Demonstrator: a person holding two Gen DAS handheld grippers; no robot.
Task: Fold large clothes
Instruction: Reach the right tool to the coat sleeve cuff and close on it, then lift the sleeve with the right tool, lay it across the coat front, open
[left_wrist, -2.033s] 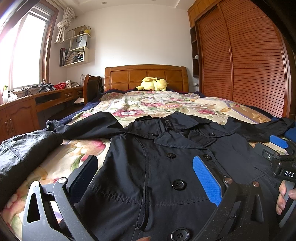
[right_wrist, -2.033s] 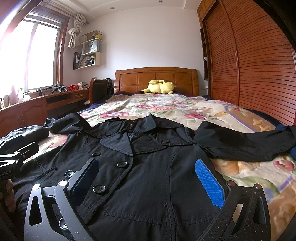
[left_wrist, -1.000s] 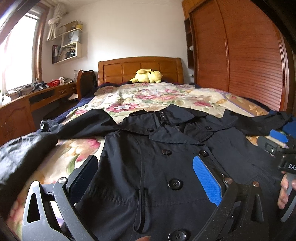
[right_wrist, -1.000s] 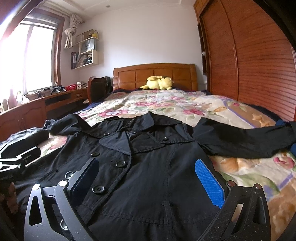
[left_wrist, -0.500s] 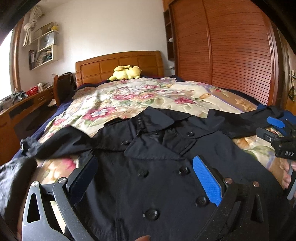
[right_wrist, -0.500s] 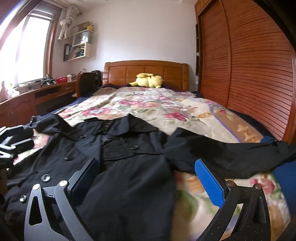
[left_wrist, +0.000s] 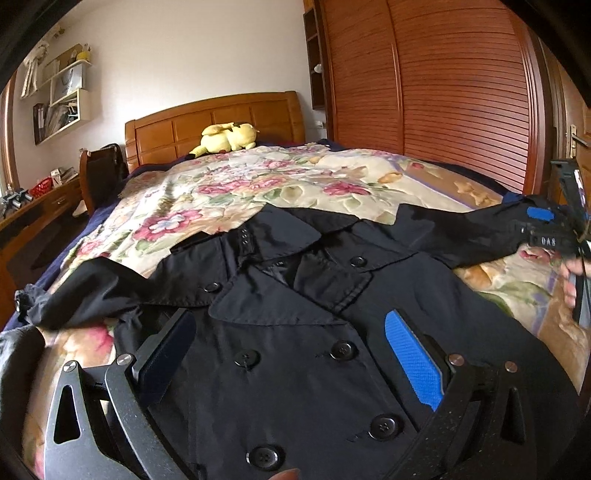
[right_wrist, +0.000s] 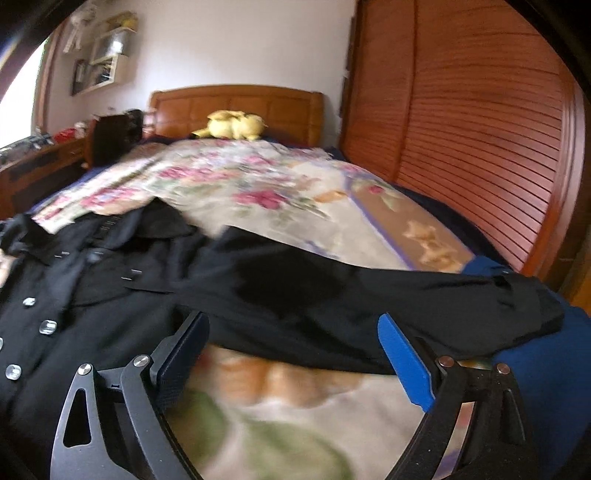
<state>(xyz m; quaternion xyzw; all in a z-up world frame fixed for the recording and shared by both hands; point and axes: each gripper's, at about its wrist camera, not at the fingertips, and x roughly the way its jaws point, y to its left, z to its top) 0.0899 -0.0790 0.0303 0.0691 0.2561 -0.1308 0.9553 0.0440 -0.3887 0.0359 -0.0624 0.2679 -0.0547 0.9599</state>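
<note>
A black double-breasted coat (left_wrist: 295, 369) lies face up on the bed, buttoned, with both sleeves spread out. My left gripper (left_wrist: 291, 343) hovers open over its chest, nothing between the pads. In the blurred right wrist view, the coat's right sleeve (right_wrist: 332, 295) stretches across just beyond my right gripper (right_wrist: 291, 332). Its jaws are closing, still wide, and the sleeve's near edge and bare bedspread show between them with no pad touching cloth. In the left wrist view the right gripper (left_wrist: 546, 229), held by a hand (left_wrist: 572, 273), sits at the sleeve (left_wrist: 461, 236) near the cuff.
A floral bedspread (left_wrist: 258, 184) covers the bed, with a yellow plush toy (left_wrist: 225, 136) by the wooden headboard. A louvred wardrobe (left_wrist: 443, 92) runs along the right. Desk (left_wrist: 37, 210) and chair (left_wrist: 103, 173) stand left. Another dark garment (left_wrist: 14, 362) lies at the lower left.
Both views have swung to the right. My right gripper has moved off the coat's front to the right sleeve, and its pads have narrowed a little. My left gripper has shifted up the chest.
</note>
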